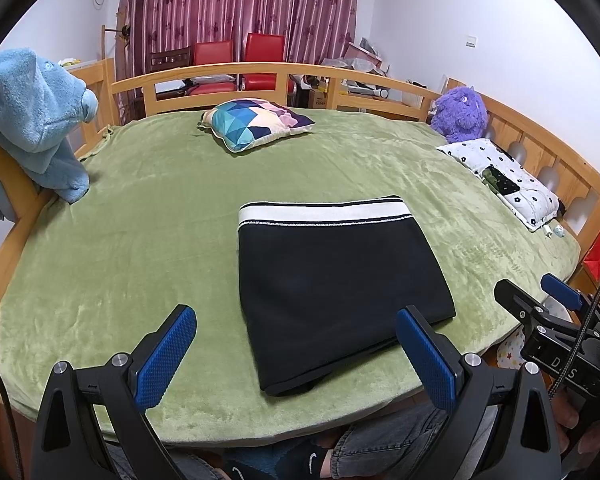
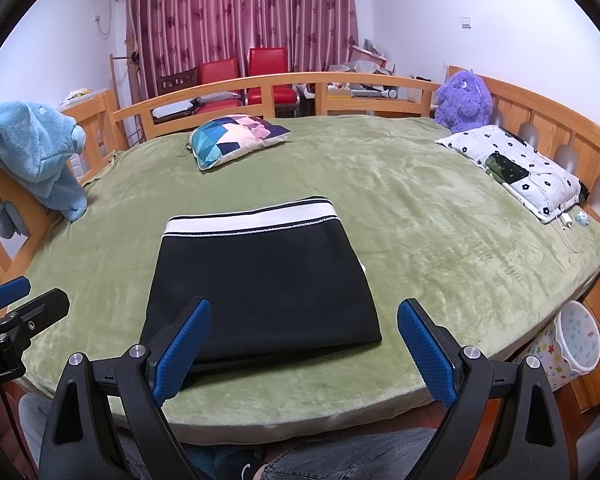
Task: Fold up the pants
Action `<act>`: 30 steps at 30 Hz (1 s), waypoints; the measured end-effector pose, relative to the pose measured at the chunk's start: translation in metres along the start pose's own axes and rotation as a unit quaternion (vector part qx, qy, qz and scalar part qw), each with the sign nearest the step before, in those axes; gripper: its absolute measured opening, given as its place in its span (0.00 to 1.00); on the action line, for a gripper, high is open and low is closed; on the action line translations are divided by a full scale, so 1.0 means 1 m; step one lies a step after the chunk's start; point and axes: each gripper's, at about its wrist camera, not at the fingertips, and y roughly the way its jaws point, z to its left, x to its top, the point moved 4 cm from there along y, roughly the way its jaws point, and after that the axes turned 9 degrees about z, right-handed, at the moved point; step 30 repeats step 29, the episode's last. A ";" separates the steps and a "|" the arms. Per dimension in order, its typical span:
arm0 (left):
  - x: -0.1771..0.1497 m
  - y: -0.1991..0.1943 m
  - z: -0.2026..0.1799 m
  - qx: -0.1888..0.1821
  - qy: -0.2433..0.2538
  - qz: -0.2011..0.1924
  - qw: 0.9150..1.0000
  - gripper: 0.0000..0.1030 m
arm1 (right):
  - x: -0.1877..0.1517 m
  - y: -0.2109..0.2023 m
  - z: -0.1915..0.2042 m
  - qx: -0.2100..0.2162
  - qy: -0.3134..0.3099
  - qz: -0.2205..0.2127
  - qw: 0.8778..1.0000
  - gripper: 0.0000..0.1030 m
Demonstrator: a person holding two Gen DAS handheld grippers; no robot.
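The pants (image 1: 339, 284) lie folded into a compact black rectangle on the green bed (image 1: 140, 240), near its front edge, white waistband (image 1: 323, 211) on the far side. Judged soft, light and limp: layers will slide and sag if lifted by one corner, so take hold at the near folded edge, both corners together. The long axis runs from the near edge toward the waistband, skewed slightly. The left claw (image 1: 296, 356) and right claw (image 2: 303, 350) both stand wide, holding nothing, above the near edge.

Bare blanket (image 2: 439, 240) around pants (image 2: 260, 288) — pillows far
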 end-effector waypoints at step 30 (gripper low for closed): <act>0.001 0.001 -0.003 0.000 0.001 -0.004 1.000 0.98 | 0.000 -0.001 0.002 0.001 0.000 0.000 1.000 0.91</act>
